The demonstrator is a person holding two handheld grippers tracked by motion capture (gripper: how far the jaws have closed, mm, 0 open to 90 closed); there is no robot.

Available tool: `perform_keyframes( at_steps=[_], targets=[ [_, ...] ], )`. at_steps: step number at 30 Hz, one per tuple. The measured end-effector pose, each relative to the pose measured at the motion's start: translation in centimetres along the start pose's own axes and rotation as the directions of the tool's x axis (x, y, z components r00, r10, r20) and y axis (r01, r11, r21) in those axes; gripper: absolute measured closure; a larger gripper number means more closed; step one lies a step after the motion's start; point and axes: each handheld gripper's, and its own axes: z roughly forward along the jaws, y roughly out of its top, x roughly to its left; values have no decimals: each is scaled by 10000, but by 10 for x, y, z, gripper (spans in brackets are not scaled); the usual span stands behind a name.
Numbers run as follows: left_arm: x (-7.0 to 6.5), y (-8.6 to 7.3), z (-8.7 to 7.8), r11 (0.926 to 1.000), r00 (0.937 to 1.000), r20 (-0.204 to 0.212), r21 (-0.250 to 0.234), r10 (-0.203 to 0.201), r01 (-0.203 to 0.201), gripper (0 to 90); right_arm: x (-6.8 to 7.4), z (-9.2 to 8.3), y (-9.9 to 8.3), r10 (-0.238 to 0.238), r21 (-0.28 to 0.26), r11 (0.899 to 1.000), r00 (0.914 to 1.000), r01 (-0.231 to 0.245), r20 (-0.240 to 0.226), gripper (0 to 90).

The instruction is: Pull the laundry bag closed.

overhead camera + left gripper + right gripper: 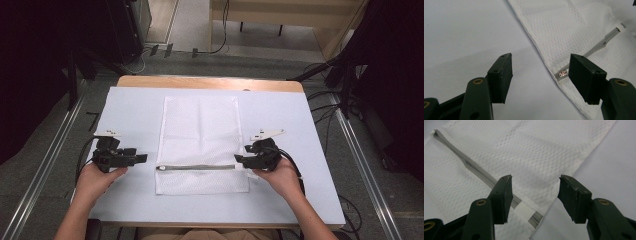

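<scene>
A white mesh bag (200, 130) lies flat in the middle of the table, with a grey zipper (196, 167) running across its near part. My left gripper (142, 158) sits just left of the bag, level with the zipper, and its jaws are open. In the left gripper view, the left gripper (540, 72) holds nothing, and the metal zipper pull (562, 73) shows by the bag's edge between the jaws. My right gripper (239, 159) is at the zipper's right end. Its jaws (535, 190) stand open over the bag's corner (536, 150), clear of the zipper (476, 170).
A white sheet (130, 115) covers the wooden table (210, 82). Metal floor rails (45, 165) run along both sides, and cables (325, 115) lie on the floor to the right. Dark equipment stands at the back left.
</scene>
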Motion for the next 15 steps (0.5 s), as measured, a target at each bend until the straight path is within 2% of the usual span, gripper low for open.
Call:
perform_keyframes(
  at_steps=[7,9,15],
  targets=[
    [0,-3,-3,10000,10000,-7,-76,24,-24,364,11,3,4,-172,-24,9999,9995,171,-249,469],
    [0,-3,-4,9999,10000,-5,-109,-14,14,364,14,4,5,-322,-33,9995,9987,321,-384,506],
    [1,-5,-7,9998,10000,-35,-175,-56,55,364,24,8,10,-589,-64,9983,9962,586,-637,514]
  ],
)
